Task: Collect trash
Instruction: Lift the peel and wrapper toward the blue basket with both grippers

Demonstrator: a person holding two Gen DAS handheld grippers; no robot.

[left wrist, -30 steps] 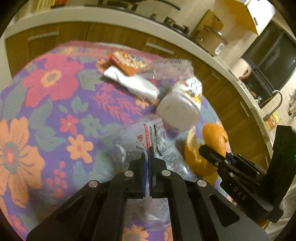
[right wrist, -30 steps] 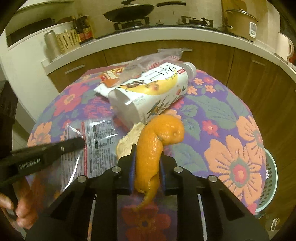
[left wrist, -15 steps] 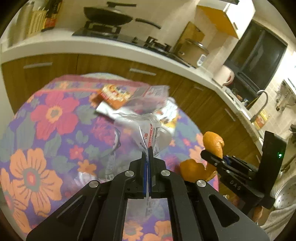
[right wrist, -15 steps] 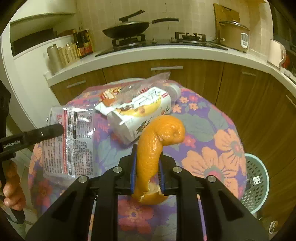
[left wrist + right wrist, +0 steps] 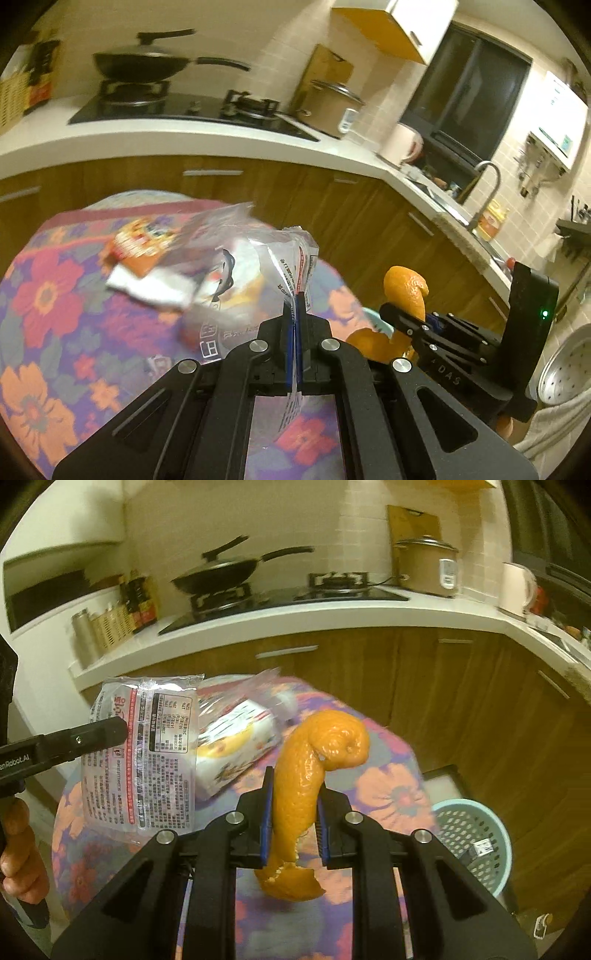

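Right gripper [image 5: 293, 812] was clamped on a curled orange peel [image 5: 314, 760], held up off the floral tablecloth [image 5: 391, 786]; left gripper [image 5: 294, 332] was pinched tight on a clear printed wrapper [image 5: 140, 753], also lifted clear of the table. Further back on the cloth lay a plastic drink bottle [image 5: 236, 746] on its side and an orange snack packet [image 5: 142, 247]. A light-blue mesh bin [image 5: 476, 842] stood on the floor just beside the table's right edge, wok [image 5: 218, 576] on the stove beyond.
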